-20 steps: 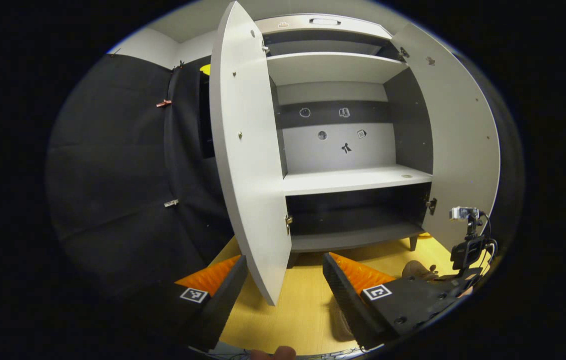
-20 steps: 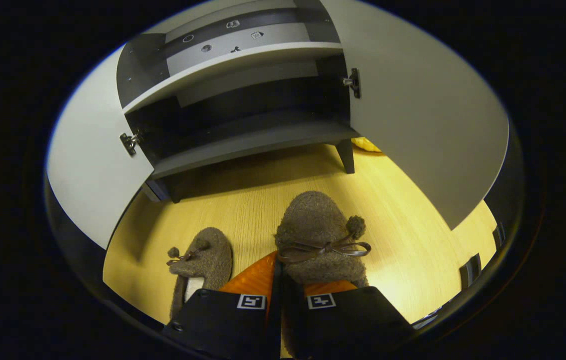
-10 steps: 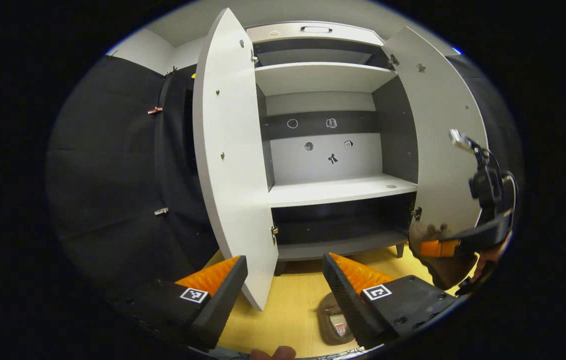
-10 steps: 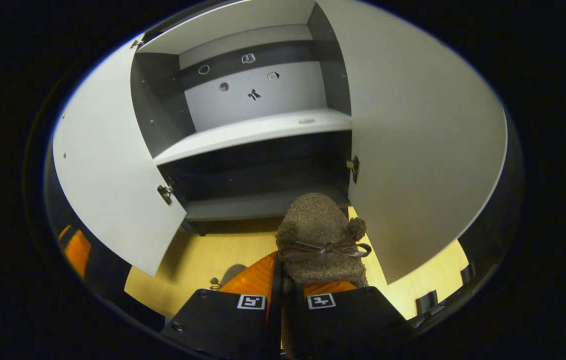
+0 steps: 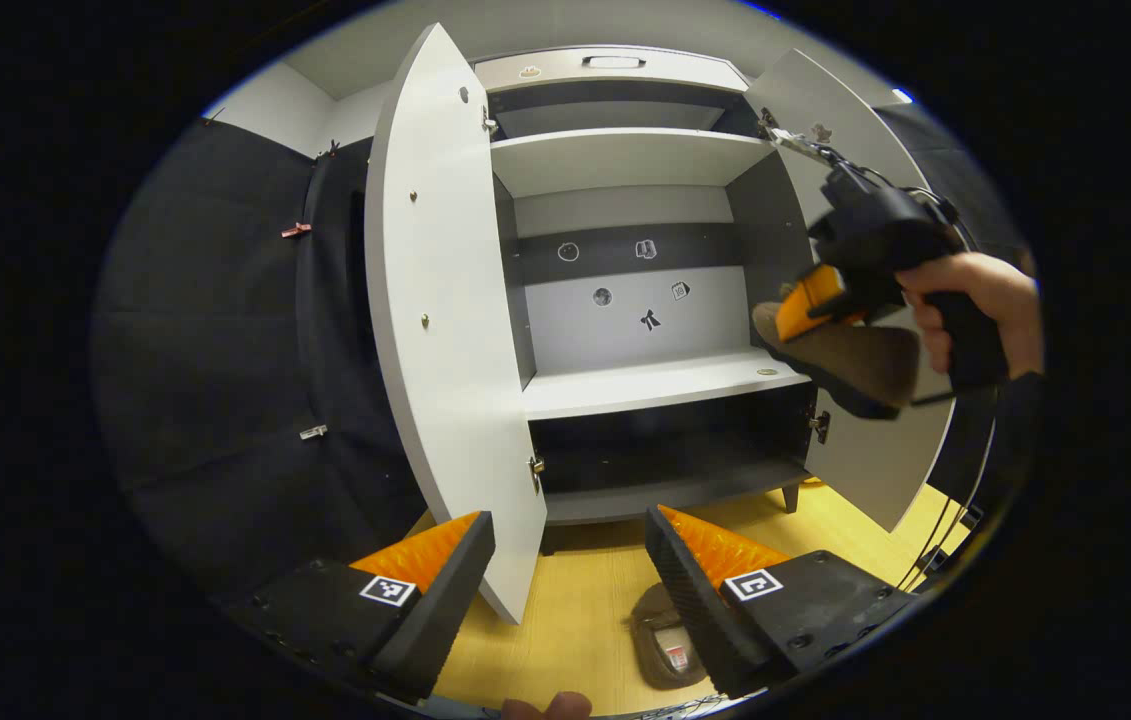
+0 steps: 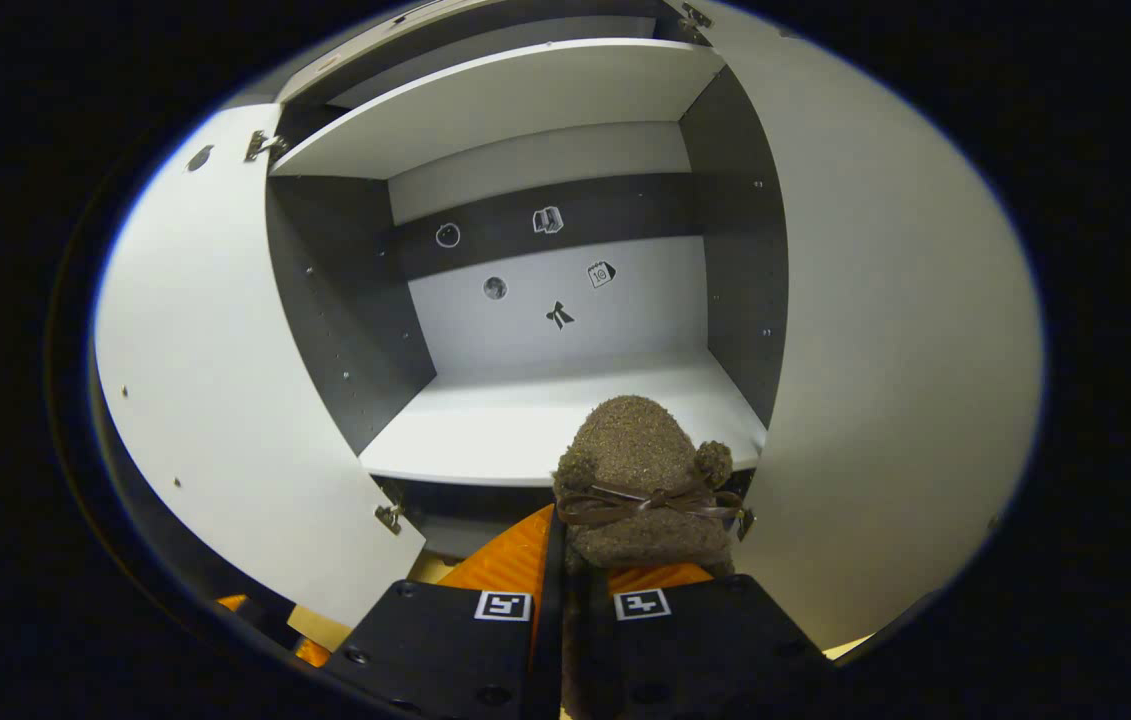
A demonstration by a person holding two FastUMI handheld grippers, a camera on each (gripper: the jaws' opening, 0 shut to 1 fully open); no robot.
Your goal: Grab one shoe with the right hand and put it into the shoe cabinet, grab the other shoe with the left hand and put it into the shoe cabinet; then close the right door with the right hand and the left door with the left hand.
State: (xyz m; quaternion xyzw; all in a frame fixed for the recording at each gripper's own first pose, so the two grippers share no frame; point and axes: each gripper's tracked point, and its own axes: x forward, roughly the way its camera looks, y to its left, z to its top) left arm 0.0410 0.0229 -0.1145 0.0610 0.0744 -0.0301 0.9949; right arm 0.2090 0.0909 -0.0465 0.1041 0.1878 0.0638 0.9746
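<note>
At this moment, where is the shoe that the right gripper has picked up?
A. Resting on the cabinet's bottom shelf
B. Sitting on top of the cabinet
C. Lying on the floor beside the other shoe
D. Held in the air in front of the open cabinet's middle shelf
D: the right gripper clamps the shoe aloft before the middle shelf, while the other shoe lies on the floor.

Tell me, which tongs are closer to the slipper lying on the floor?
Left. The left tongs hang open just above the slipper on the floor. The right tongs are high up by the middle shelf, gripping the other slipper.
</note>
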